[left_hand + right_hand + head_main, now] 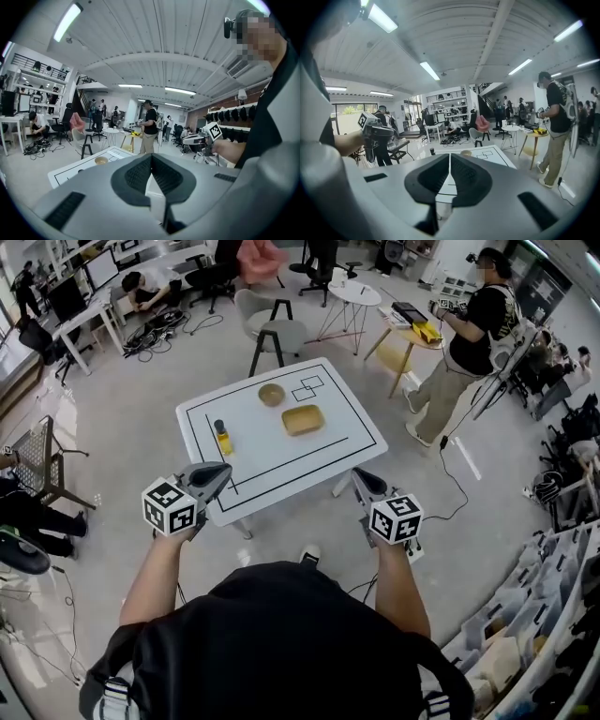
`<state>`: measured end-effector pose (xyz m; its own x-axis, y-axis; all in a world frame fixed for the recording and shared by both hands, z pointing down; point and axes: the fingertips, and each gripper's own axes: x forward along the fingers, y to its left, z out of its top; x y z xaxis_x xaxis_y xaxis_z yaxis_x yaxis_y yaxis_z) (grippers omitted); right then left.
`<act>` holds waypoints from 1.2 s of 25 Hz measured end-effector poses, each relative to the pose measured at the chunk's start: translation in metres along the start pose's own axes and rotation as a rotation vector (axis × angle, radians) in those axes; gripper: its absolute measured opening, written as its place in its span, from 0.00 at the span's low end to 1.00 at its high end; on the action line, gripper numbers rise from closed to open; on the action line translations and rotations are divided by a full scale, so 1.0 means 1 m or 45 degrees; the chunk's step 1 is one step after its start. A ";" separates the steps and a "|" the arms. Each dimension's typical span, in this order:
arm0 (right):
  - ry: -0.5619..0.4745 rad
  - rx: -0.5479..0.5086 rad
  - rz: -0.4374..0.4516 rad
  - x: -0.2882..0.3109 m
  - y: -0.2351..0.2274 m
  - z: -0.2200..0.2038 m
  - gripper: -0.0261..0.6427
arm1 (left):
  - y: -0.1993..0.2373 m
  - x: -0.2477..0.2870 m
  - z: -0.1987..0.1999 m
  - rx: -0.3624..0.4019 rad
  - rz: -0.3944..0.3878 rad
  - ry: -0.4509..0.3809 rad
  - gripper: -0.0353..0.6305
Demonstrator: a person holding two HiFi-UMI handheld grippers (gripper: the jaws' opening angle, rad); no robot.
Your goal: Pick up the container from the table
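Two shut, empty grippers at the near side of a marked table; the container lies untouched on it.

The white square table with black outlines drawn on its top (347, 413) stands on a pale grey floor. The grey left gripper with a marker cube (223, 471) shows over the table's near left corner, its jaws pressed together with nothing between them. The matching right gripper (357, 475) is held just off the near right edge, its jaws likewise together and empty. The shallow tan rectangular container (303, 419) lies near the table's middle, well apart from both grippers. A round wooden bowl (272, 395) sits just beyond it to the left. A small yellow bottle with a black cap (222, 437) stands upright near the left edge, closest to the left gripper.
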<state>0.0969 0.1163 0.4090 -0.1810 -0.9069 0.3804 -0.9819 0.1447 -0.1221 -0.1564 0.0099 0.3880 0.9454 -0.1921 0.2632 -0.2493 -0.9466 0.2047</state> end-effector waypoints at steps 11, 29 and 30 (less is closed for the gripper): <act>0.069 0.009 0.046 0.029 -0.042 -0.007 0.06 | 0.013 0.045 0.004 -0.023 0.027 0.029 0.07; 0.106 0.003 0.148 0.057 -0.115 0.003 0.06 | 0.024 0.111 0.026 -0.053 0.125 0.038 0.07; 0.110 0.000 0.157 0.059 -0.118 0.003 0.06 | 0.024 0.114 0.027 -0.055 0.132 0.037 0.07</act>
<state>0.2027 0.0446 0.4432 -0.3040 -0.8450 0.4399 -0.9520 0.2524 -0.1730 -0.0488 -0.0415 0.3974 0.9078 -0.2803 0.3121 -0.3550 -0.9097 0.2155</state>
